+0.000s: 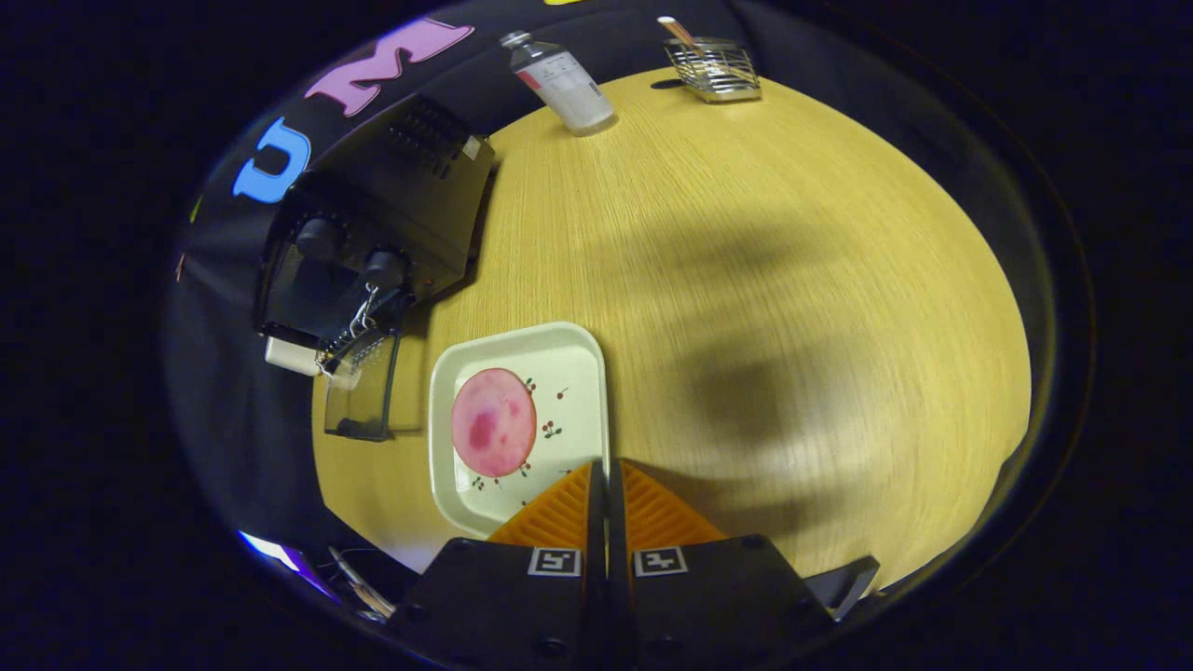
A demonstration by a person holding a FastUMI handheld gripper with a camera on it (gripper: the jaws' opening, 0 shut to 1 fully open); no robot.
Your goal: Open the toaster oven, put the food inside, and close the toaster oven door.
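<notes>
Over the tray's (582,359) near corner, the tool (607,471) sits pressed together, empty; bottle (565,82) label unreadable.

Food (493,421) lay on tray (569,359) just ahead of gripper (606,463), fingers together. Toaster oven (382,224) stood beyond-left, door (362,391) down. Bottle (566,82) & wire rack (716,70) at table's (746,280) far side.

a clear bottle (566,84) and a wire basket (716,68), holding perhaps utensils, stand apart on the wooden table (746,280).
</notes>
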